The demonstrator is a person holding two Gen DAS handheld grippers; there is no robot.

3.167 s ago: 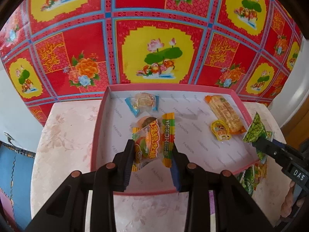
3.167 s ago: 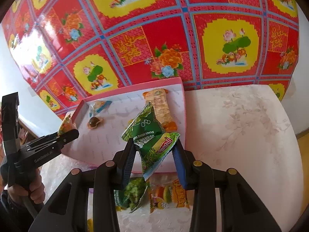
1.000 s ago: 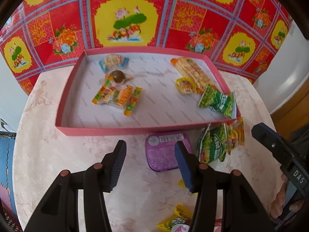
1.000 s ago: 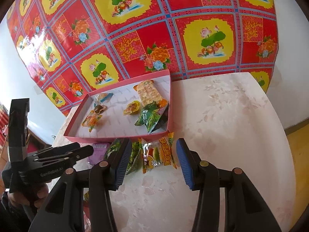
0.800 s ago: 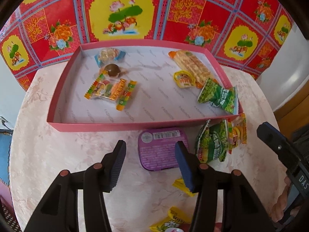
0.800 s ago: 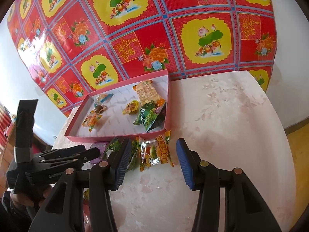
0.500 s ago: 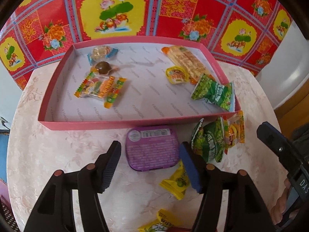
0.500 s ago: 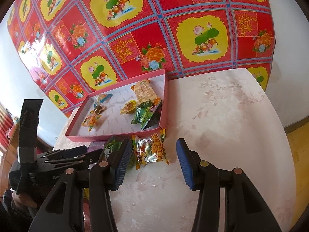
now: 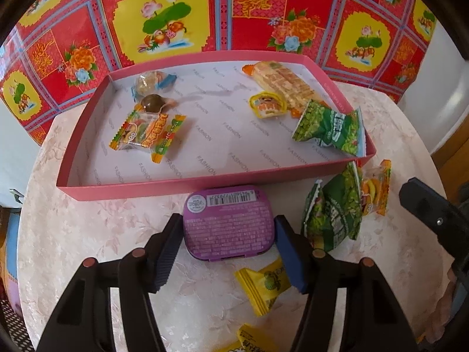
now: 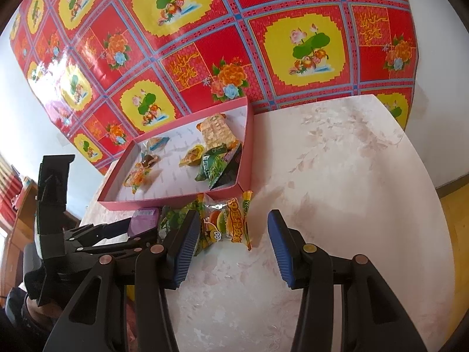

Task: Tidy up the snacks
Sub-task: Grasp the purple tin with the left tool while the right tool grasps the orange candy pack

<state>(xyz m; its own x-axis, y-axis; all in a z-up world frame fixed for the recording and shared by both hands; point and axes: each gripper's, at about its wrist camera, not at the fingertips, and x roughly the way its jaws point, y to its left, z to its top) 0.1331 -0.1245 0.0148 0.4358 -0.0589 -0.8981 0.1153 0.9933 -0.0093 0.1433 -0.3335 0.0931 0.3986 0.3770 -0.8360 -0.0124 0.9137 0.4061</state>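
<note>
A pink tray holds several snacks, among them an orange gummy packet and a green packet. My left gripper is open, its fingers on either side of a purple tin that lies on the table in front of the tray. My right gripper is open and low over the table, with an orange gummy packet just ahead between its fingers. A green packet lies right of the tin; it also shows in the right wrist view.
Yellow candy packets lie on the pale marble-pattern table near my left gripper. A red and yellow floral cloth hangs behind the tray. The table's right edge drops off to a yellow floor.
My left gripper has moved forward and down so the purple tin now sits between its fingers. My right gripper has closed in on the orange gummy packet. Both stay open.
</note>
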